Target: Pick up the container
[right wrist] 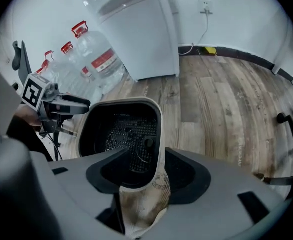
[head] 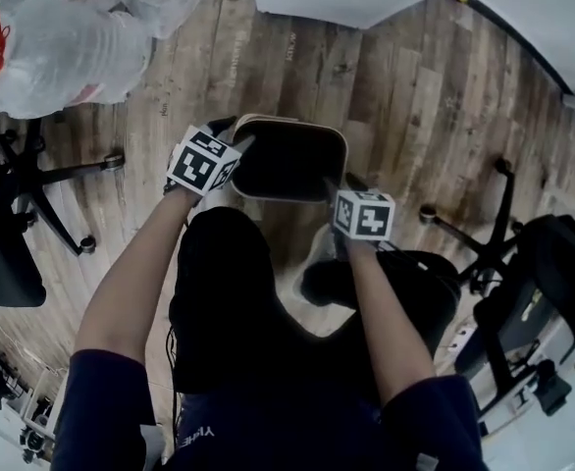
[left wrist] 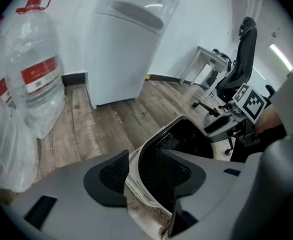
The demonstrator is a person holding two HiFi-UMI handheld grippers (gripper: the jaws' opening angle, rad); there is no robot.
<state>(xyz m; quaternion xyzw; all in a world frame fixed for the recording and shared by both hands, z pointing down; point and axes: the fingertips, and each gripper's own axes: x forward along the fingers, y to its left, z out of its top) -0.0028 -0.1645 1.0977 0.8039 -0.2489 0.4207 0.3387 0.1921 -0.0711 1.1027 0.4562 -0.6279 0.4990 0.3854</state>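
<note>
The container (head: 297, 121) is a cream tub with rounded corners, a black inside and a perforated bottom, low in front of the person's knees. My left gripper (head: 238, 135) is at its left rim and my right gripper (head: 339, 183) at its near right corner. In the left gripper view the rim of the container (left wrist: 186, 134) runs between the jaws of the left gripper (left wrist: 144, 156), one jaw outside, one inside, with slack. The right gripper view has the stained wall of the container (right wrist: 121, 129) between the spread jaws of the right gripper (right wrist: 147, 153). Both are open.
Large clear water bottles (head: 52, 47) with red caps lie at the far left on the wood floor. A white cabinet (right wrist: 141, 34) stands against the wall beyond the container. Office chairs (head: 13, 214) (head: 523, 263) flank the person on both sides.
</note>
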